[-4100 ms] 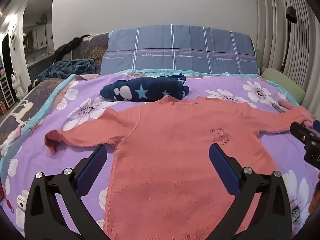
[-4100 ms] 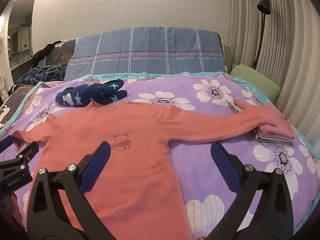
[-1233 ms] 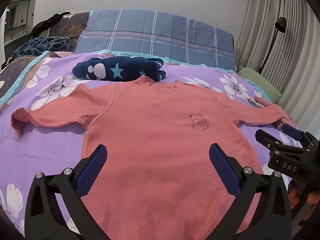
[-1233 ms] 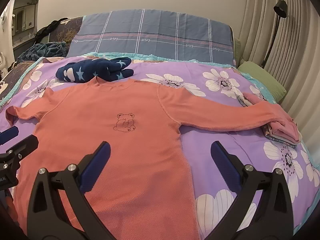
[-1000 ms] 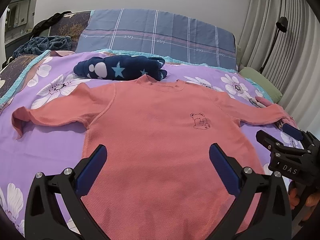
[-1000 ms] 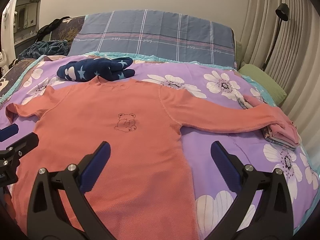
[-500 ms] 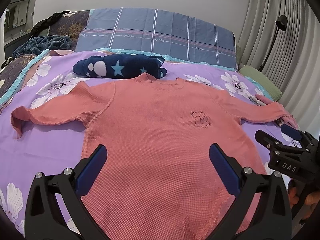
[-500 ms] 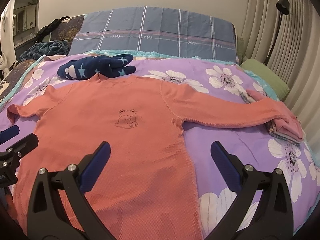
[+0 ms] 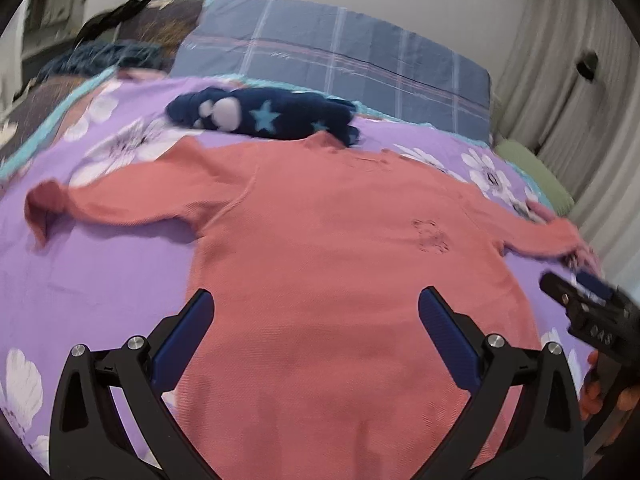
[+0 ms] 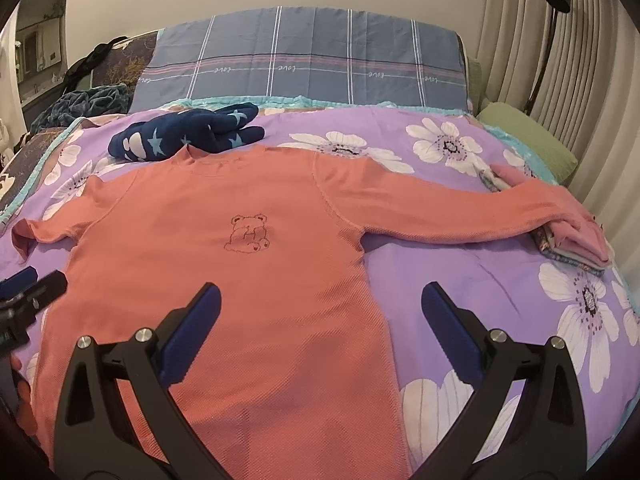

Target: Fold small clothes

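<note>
A salmon long-sleeved top (image 9: 320, 256) with a small bear print (image 10: 247, 234) lies flat, face up, on the purple flowered bedspread (image 10: 460, 280), sleeves spread to both sides. My left gripper (image 9: 314, 320) is open and empty above the top's lower left part. My right gripper (image 10: 320, 312) is open and empty above its lower right edge. The right gripper also shows at the right of the left wrist view (image 9: 588, 312). The left gripper shows at the left edge of the right wrist view (image 10: 28, 288). The right cuff rests on a folded pile (image 10: 572, 240).
A navy star-print garment (image 10: 188, 132) lies bunched just beyond the collar. A blue plaid pillow (image 10: 304, 60) spans the bed head. A green cushion (image 10: 528, 136) and curtains are at the right. A dark blanket (image 10: 80, 100) lies at the far left.
My left gripper has swung, so its view is blurred and tilted, with the top shifted right in it. The right gripper has edged closer. The top lies as before.
</note>
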### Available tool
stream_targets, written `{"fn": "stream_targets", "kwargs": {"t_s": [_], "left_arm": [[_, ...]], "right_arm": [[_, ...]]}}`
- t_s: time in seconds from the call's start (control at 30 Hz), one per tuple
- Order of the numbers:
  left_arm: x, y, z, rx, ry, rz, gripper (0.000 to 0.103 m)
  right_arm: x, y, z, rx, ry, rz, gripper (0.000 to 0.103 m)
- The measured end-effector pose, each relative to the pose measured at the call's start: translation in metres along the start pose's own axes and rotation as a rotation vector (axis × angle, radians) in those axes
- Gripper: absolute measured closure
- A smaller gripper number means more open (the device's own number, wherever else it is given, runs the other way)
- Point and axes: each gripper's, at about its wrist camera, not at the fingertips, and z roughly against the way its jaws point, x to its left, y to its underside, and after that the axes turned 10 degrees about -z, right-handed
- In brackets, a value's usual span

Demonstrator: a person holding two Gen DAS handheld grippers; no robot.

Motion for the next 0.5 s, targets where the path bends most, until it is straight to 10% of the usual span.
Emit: {"fn": "stream_targets", "kwargs": {"t_s": [0.3,0.5], "left_arm": [[0.176,0.009,0.004,0.000,-0.196,0.511,0.001],[0.266,0.005,-0.018,-0.040,-0.081,0.778,0.001]], "right_arm": [[-0.005,0.007,-0.013,0.024,0.022,0.016,0.002],[0.003,0.012,-0.029,0.067,0.043,0.052,0.002]]}}
